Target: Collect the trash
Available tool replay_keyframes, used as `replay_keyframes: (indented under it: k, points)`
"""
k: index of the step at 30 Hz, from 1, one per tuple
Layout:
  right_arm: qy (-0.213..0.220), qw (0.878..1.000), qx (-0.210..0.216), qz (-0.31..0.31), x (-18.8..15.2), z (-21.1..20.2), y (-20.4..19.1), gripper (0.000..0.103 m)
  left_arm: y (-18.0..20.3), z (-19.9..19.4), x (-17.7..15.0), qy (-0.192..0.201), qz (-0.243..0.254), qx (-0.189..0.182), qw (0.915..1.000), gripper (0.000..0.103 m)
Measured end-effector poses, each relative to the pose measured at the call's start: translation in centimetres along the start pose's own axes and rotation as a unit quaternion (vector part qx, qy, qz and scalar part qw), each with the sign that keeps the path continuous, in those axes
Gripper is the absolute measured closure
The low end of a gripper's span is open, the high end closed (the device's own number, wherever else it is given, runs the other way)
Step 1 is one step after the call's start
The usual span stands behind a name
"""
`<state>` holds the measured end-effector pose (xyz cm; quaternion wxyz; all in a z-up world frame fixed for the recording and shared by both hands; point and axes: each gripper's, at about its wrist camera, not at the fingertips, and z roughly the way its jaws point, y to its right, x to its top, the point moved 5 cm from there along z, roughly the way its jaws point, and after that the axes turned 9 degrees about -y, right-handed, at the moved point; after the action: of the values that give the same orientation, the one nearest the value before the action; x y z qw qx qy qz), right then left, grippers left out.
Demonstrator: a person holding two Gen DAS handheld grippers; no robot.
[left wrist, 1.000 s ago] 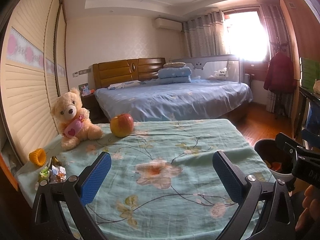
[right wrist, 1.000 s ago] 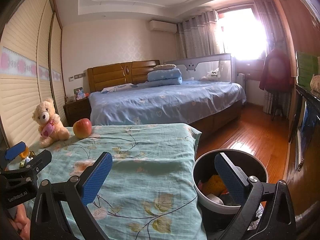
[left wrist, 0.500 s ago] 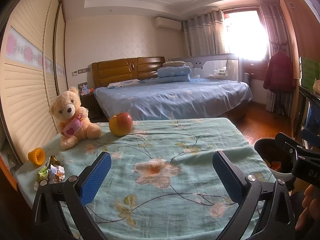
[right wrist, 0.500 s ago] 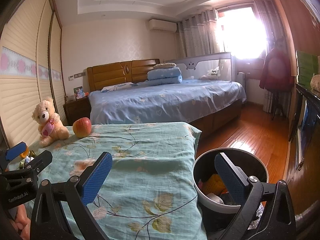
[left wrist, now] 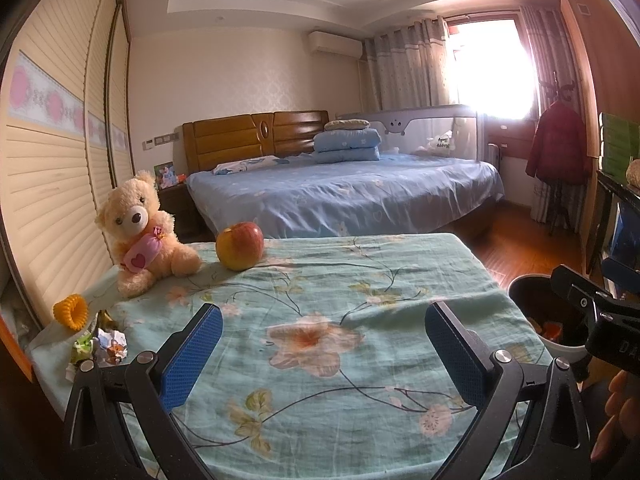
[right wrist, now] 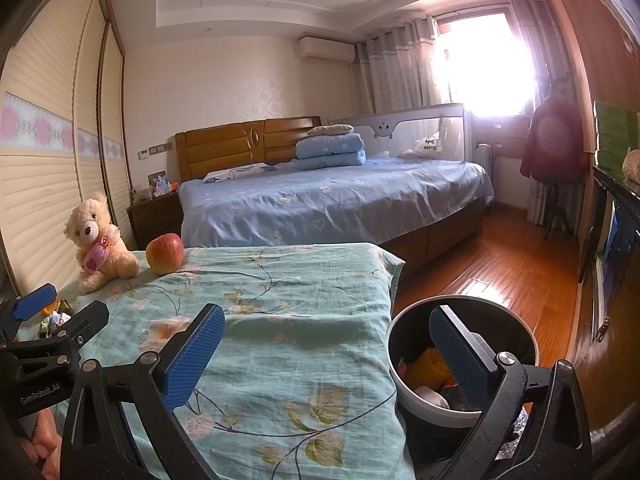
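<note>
Crumpled wrappers (left wrist: 102, 346) lie at the left edge of the floral green tablecloth (left wrist: 340, 312), beside a small orange ring-shaped item (left wrist: 72, 312). My left gripper (left wrist: 322, 354) hovers open over the cloth, nothing between its blue pads, right of the wrappers. The dark trash bin (right wrist: 460, 360) with a white rim stands on the floor at the table's right end and holds yellow and white scraps. My right gripper (right wrist: 326, 358) is open and empty, its right finger (right wrist: 456, 356) over the bin. In the right wrist view the left gripper (right wrist: 40, 320) shows at far left.
A teddy bear (left wrist: 140, 232) and an apple (left wrist: 239, 246) sit at the table's far left. Behind it a bed with blue sheets (left wrist: 340, 196); wooden floor (right wrist: 500, 264) to the right, a dark cabinet (right wrist: 612, 240) along the right wall. A hand (left wrist: 616, 412) holds the right gripper.
The left wrist view has shifted slightly, with the bear, apple and wrappers a bit further right in frame. Right gripper and bin are almost unmoved. Both grippers stay open.
</note>
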<state>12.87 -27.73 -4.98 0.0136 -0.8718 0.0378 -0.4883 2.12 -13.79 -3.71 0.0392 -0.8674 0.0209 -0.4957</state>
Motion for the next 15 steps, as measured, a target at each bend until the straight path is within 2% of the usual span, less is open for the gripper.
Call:
replay_keyframes:
  k: [15]
  points:
    - [-0.002, 1.000, 0.000, -0.001, 0.04, 0.16, -0.19, 0.000, -0.02, 0.27, 0.07, -0.001, 0.000, -0.003, 1.0000, 0.001]
